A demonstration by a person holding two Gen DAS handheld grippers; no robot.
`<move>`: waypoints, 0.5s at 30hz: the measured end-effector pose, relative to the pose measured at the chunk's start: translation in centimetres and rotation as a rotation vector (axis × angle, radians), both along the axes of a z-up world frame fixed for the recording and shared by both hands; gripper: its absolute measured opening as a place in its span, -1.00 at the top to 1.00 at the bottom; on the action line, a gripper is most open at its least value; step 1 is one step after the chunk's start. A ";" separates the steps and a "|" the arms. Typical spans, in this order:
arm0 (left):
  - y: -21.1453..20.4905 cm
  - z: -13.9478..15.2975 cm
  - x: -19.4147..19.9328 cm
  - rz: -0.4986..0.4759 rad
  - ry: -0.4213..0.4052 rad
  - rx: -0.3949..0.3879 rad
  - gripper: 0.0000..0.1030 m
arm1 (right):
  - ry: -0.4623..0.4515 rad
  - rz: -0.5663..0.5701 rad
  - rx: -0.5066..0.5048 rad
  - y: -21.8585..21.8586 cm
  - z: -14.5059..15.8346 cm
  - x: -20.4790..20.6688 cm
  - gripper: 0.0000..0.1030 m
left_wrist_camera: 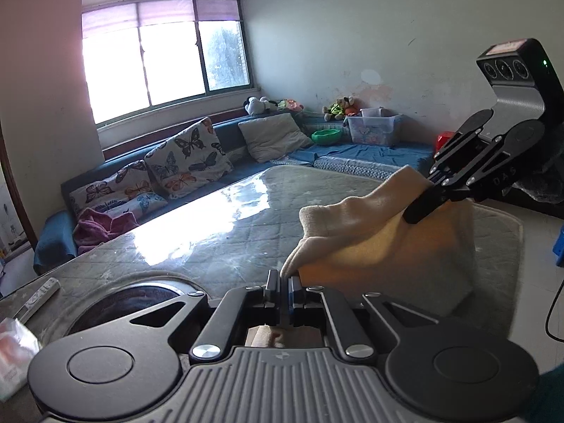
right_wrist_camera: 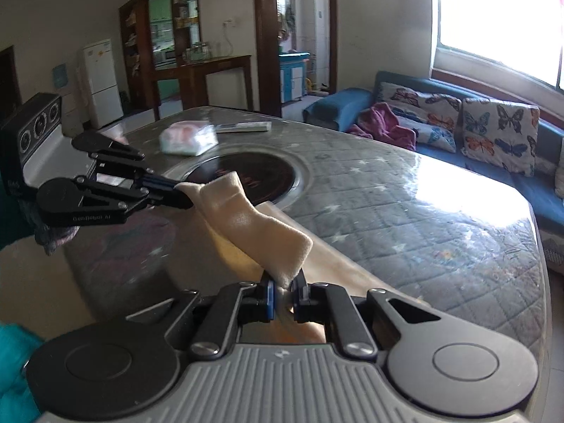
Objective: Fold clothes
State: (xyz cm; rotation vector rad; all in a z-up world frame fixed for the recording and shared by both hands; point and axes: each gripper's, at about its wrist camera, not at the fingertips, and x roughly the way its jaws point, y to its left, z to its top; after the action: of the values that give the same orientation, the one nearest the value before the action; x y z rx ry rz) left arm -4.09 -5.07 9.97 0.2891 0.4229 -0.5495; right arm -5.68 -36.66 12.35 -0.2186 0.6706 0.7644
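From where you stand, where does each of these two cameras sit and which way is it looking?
Left wrist: sits on the left gripper, looking across the table to the window and sofa; the right gripper shows.
Right wrist: sits on the right gripper, looking across the table toward the fridge and doorway; the left gripper shows.
Shared: the cream cloth both pinch, the table, the sofa.

Left wrist view: low over the quilted table (left_wrist_camera: 225, 232), close behind its own fingers, facing the window (left_wrist_camera: 162, 60) and sofa (left_wrist_camera: 232, 172). Right wrist view: equally low and close, facing the doorway (right_wrist_camera: 303, 31) and fridge (right_wrist_camera: 102, 81). Shared by both: table, butterfly cushions (right_wrist_camera: 500, 134), cream cloth (left_wrist_camera: 380, 232).
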 end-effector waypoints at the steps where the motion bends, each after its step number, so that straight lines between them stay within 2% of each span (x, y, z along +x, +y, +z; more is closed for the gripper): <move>1: -0.2 -0.2 1.2 0.006 0.008 0.004 0.91 | 0.004 -0.007 -0.004 0.0 -0.2 1.2 0.84; 6: -1.2 -2.8 7.1 0.060 0.081 0.023 0.91 | 0.043 -0.059 -0.021 0.8 -2.4 7.5 0.84; 8: -1.5 -4.3 9.0 0.093 0.108 0.038 0.91 | 0.065 -0.104 -0.018 1.3 -4.4 9.8 0.83; 10: -1.6 -5.7 10.6 0.126 0.145 0.042 0.91 | 0.076 -0.144 -0.015 1.6 -6.5 11.0 0.79; 11: -1.6 -6.1 10.9 0.138 0.157 0.041 0.91 | 0.079 -0.161 -0.012 1.8 -7.3 11.3 0.68; 15: -1.4 -7.4 12.0 0.182 0.192 0.041 0.83 | 0.116 -0.225 0.047 1.1 -9.1 11.5 0.53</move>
State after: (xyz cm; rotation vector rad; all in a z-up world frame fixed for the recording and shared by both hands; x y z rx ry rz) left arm 7.86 -6.50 2.57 0.2353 0.6410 -0.3913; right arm 5.83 -35.57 3.28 -0.0544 0.7723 0.5788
